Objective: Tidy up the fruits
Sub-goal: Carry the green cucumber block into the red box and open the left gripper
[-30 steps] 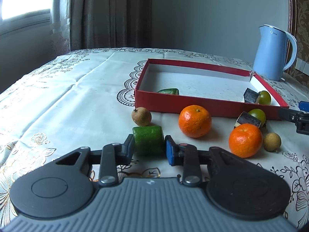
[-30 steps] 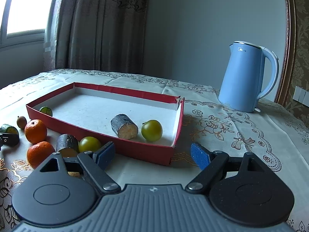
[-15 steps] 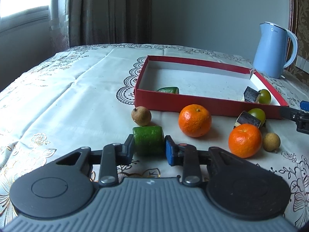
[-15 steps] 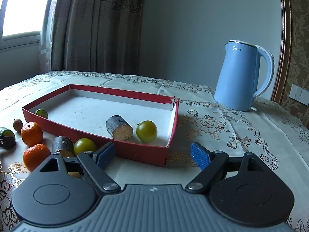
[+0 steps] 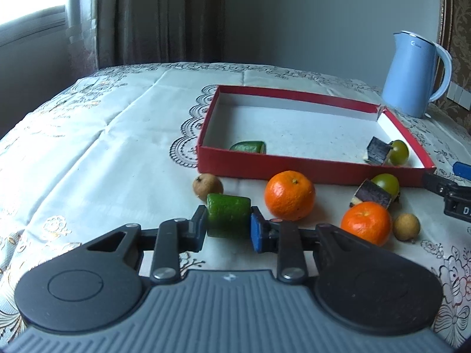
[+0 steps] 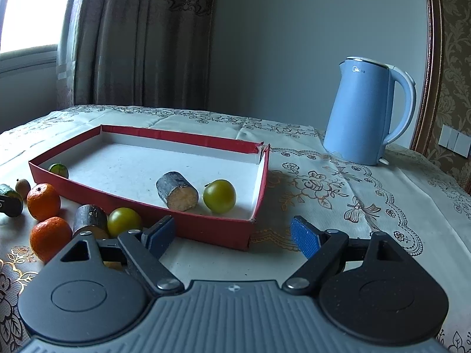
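My left gripper [image 5: 228, 231] has a green cucumber-like chunk [image 5: 228, 219] between its pads; the jaws are closing and both pads press its ends. Right behind it lie a brown longan [image 5: 207, 186] and an orange [image 5: 290, 194]. The red box [image 5: 294, 173] holds another green piece [image 5: 248, 147], a dark-skinned chunk [image 6: 178, 191] and a green plum [image 6: 219, 195]. My right gripper [image 6: 232, 235] stands open and empty in front of the box's near right corner [image 6: 250, 232].
On the cloth in front of the box lie a second orange [image 5: 366, 226], a longan [image 5: 407, 226], a green plum [image 6: 123, 222] and a dark chunk [image 6: 89, 217]. A blue kettle [image 6: 365, 111] stands at the back right. The table's left part is bare cloth.
The left jaws have drawn slightly tighter on the green chunk. The left view has tipped a little. The right gripper has kept still and open.
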`<state>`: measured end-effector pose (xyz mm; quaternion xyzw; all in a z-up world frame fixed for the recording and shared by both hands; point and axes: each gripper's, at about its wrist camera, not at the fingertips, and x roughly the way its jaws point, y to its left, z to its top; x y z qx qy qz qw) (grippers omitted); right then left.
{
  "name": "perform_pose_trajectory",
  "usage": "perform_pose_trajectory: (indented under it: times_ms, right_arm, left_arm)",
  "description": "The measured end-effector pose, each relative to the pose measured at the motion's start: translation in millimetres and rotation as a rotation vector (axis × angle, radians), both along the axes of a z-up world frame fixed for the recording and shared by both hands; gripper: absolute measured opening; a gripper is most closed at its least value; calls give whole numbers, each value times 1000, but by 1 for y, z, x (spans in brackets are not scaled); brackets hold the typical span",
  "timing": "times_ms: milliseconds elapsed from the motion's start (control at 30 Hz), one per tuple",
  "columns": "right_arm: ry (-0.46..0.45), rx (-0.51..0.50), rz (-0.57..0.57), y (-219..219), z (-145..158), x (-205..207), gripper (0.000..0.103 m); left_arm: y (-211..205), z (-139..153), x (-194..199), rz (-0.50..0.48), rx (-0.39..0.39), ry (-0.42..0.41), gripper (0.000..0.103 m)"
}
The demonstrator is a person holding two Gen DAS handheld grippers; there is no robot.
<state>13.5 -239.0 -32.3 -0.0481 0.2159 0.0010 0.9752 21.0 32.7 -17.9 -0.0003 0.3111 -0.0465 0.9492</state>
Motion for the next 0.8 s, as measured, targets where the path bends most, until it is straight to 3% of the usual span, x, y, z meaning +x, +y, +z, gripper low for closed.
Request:
perform_pose_trajectory:
  times_ms: [500, 800]
  right_arm:
    - [10, -1, -8, 0, -1, 1, 86]
    - [17, 6, -24, -3, -2, 4, 86]
  left_arm:
    - [-19, 26, 22, -42, 40, -77, 27]
    - [-37, 38, 59, -64, 54, -116, 27]
